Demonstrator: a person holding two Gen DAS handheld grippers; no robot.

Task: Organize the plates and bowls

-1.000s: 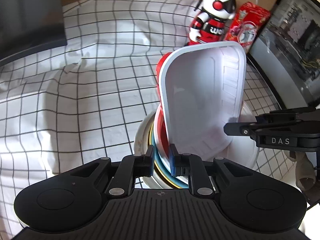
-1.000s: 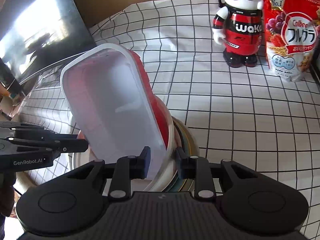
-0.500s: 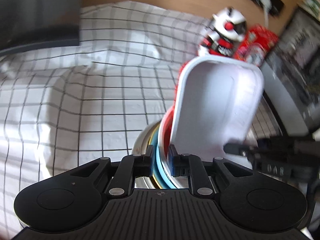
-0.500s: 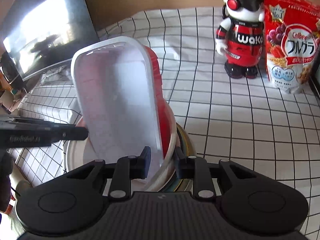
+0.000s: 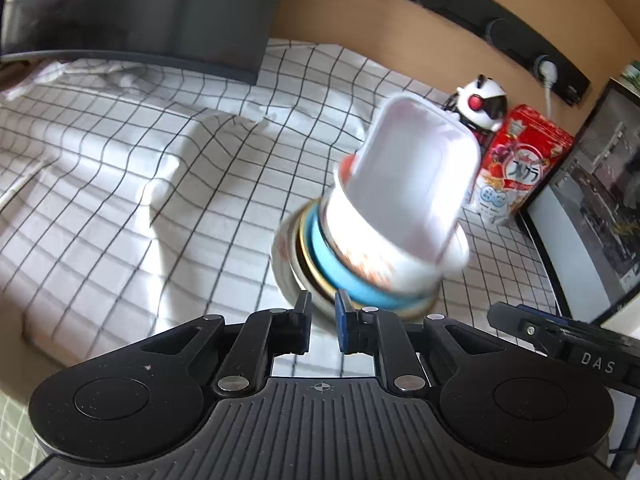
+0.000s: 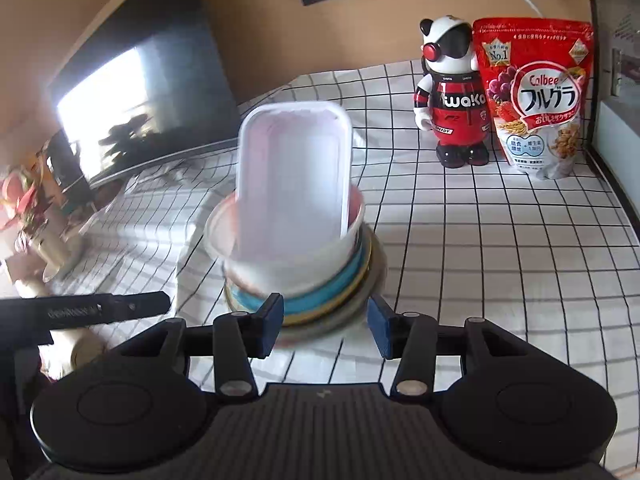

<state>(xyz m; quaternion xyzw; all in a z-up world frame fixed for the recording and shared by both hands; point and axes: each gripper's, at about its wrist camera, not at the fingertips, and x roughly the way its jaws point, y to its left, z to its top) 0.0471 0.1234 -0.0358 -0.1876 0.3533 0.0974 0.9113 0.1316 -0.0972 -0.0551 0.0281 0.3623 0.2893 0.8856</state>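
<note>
Left wrist view: bench under a checked cloth (image 5: 168, 168), and on it the stack of plates and bowls (image 5: 360, 264), white bowl on a blue one over wider plates, a bit blurry. A white rectangular tray (image 5: 412, 184) leans tilted in the top bowl. Behind sit a Calbee cereal bag (image 6: 536, 96) and a robot toy (image 6: 452, 92). The left tongs (image 5: 322, 320) are nearly together with nothing between, just short of the stack. The right tongs (image 6: 326, 320) are spread wide, pads on either side of the stack's near edge, can't tell if touching.
</note>
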